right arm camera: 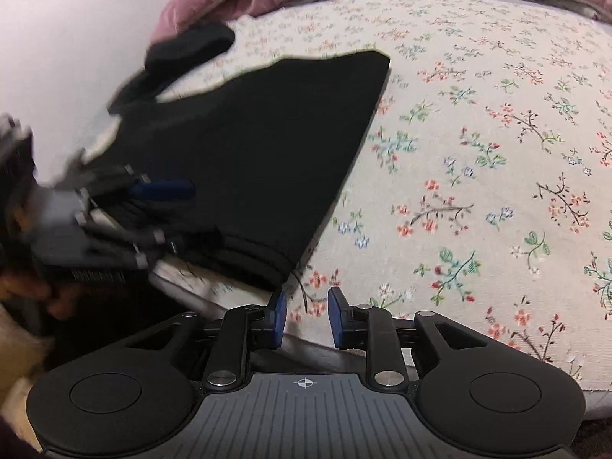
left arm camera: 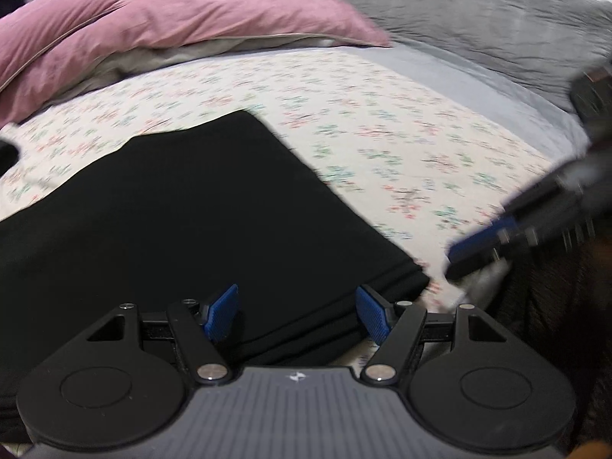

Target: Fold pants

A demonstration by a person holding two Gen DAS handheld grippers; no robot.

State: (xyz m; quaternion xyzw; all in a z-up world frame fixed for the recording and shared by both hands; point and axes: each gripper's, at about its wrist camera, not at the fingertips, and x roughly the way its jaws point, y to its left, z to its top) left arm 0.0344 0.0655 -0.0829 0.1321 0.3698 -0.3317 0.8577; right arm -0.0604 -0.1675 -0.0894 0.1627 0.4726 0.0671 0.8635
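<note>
Pants (left arm camera: 191, 222) folded flat on floral sheet (left arm camera: 382, 134); left gripper (left arm camera: 296, 311) wide apart, right gripper (right arm camera: 306, 315) narrowly parted, both empty.

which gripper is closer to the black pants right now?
Left. The left gripper sits open over the black pants at their near edge; the right gripper is open just off their near corner.
</note>
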